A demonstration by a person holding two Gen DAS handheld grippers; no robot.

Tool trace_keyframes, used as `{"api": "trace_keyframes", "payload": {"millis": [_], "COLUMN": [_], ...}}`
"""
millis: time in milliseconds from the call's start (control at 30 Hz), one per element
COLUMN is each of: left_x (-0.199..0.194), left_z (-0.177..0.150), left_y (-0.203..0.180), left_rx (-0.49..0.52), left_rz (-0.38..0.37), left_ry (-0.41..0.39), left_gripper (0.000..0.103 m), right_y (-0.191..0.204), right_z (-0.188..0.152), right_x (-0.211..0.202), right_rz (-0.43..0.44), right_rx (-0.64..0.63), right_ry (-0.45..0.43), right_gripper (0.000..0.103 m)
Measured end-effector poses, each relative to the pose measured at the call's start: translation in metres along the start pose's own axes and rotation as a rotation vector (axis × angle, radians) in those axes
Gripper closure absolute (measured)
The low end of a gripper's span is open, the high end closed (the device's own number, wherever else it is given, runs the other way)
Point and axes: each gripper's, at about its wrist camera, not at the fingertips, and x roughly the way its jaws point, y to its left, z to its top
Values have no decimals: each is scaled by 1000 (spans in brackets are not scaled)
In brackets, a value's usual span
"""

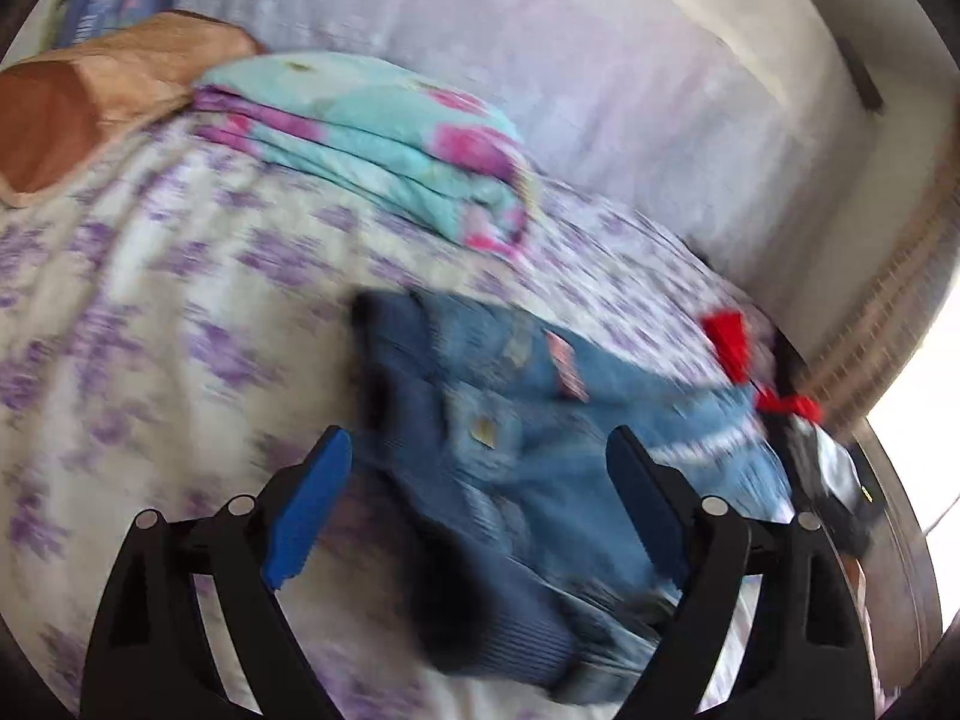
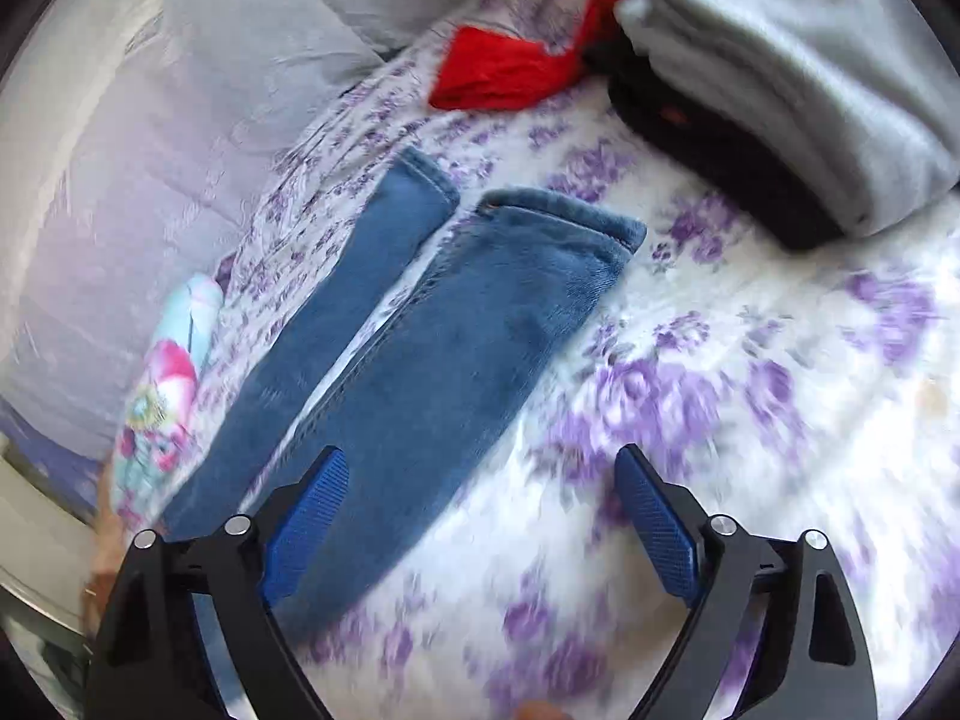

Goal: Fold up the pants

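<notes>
Blue denim pants lie on a bed with a purple-flowered sheet [image 2: 690, 360]. The left wrist view shows their bunched waist end [image 1: 510, 420], inside lining and button showing. My left gripper [image 1: 480, 468] hangs open over that waist, nothing between the blue pads. The right wrist view shows the two legs [image 2: 432, 312] spread flat and slightly apart, cuffs pointing away. My right gripper [image 2: 483, 492] is open above the sheet, its left pad [image 2: 306, 516] over the edge of the nearer leg, empty.
A folded turquoise and pink floral blanket [image 1: 384, 138] and an orange-brown pillow [image 1: 90, 96] lie beyond the waist. A red cloth [image 2: 504, 66], a dark garment [image 2: 720, 150] and a grey folded fleece [image 2: 798, 60] lie past the cuffs. A lilac padded headboard [image 1: 540, 48] borders the bed.
</notes>
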Motion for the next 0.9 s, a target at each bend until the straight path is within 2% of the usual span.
{"api": "trace_keyframes", "payload": {"millis": [33, 67, 133, 200, 267, 367, 467, 533, 567, 600, 633, 667, 733, 767, 833, 900], "left_x": [4, 8, 14, 19, 16, 3, -6, -10, -10, -8, -5, 2, 15, 27, 51, 79], "left_z": [-5, -8, -13, -17, -17, -13, -7, -5, -5, -4, -4, -4, -8, -11, -18, -28], "left_y": [-11, -21, -36, -48, -53, -47, -47, -56, -63, -70, -77, -87, -98, -101, -98, -85], "left_rx": [25, 44, 87, 138, 161, 142, 136, 156, 171, 186, 203, 228, 262, 279, 269, 204], "left_rz": [-38, -49, -1, 51, 50, 8, -22, -37, -59, -85, -108, -118, -116, -112, -97, -72], "left_ry": [14, 9, -13, -15, -22, -35, -50, -57, -57, -53, -43, -25, 7, 35, 101, 202], "left_gripper": [17, 8, 5, 5, 5, 5, 5, 5, 5, 5, 5, 5, 5, 5, 5, 5], "right_y": [2, 8, 16, 26, 32, 32, 22, 8, 2, -4, -10, -12, -4, 5, 26, 48], "right_z": [6, 11, 25, 36, 36, 22, -4, -22, -27, -31, -38, -41, -40, -38, -33, -23], "right_x": [6, 14, 32, 40, 16, -46, -88, -89, -81, -75, -75, -81, -102, -116, -134, -142], "right_rz": [1, 1, -28, -137, -117, -40, -56, -108, -153, -207, -257, -269, -259, -244, -224, -173], "right_rx": [-9, -28, -66, -132, -166, -162, -171, -183, -198, -214, -220, -220, -234, -257, -314, -355], "right_ry": [-17, -21, -5, 9, -17, -82, -99, -40, 3, 39, 61, 53, 9, -34, -111, -173], "right_gripper": [12, 13, 36, 90, 95, 95, 95, 92, 83, 60, 52, 45, 44, 40, 28, 12]}}
